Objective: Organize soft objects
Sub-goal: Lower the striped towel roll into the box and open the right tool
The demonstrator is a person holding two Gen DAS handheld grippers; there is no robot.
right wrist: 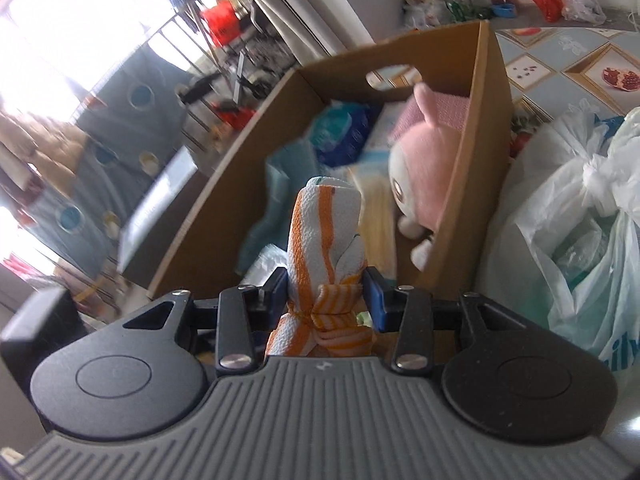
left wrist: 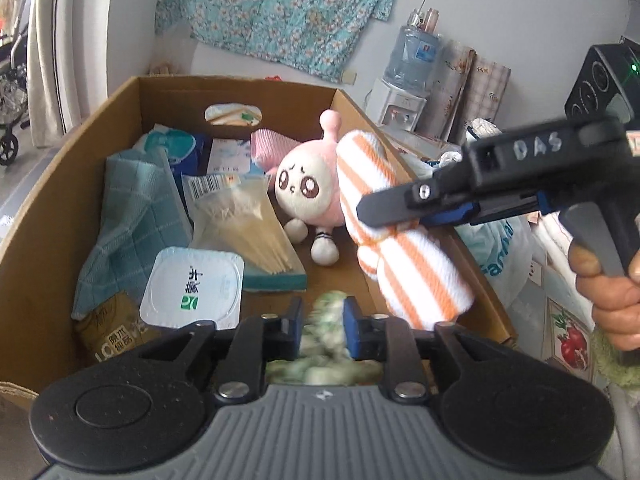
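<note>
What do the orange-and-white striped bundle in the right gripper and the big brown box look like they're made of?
Orange-and-white striped bundle: looks like soft woven or terry cloth, matte, with a nubbly weave, knotted at the middle and dented by the right gripper. Big brown box: apparently corrugated cardboard, with plain matte brown walls, raw cut edges and a punched handle hole.

The cardboard box [left wrist: 48, 216] is looking matt and papery, the pink plush toy [left wrist: 308, 176] is showing soft fuzzy fabric, and the orange-striped towel [left wrist: 404, 248] is looking like nubbly terry cloth. The yogurt cup [left wrist: 192, 284] lid is shining like foil, and the plastic bag [right wrist: 576, 240] on the right is looking thin and glossy
</note>
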